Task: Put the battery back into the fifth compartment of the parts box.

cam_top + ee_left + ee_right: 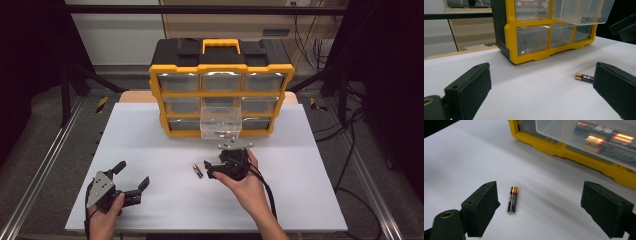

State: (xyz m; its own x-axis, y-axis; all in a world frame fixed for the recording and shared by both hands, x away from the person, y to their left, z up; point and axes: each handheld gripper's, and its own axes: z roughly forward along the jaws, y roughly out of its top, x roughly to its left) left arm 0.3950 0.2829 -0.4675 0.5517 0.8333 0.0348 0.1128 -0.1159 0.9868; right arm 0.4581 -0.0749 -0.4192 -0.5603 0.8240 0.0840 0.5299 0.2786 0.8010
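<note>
My right gripper (537,207) gapes wide over 1 AAA battery (512,199).
Off-centre; closing could roll it away.

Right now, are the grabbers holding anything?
No. The right gripper is open around the battery without touching it; the left gripper is open and empty.

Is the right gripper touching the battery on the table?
Apart. The right gripper view shows white table between the battery and the right gripper.
</note>
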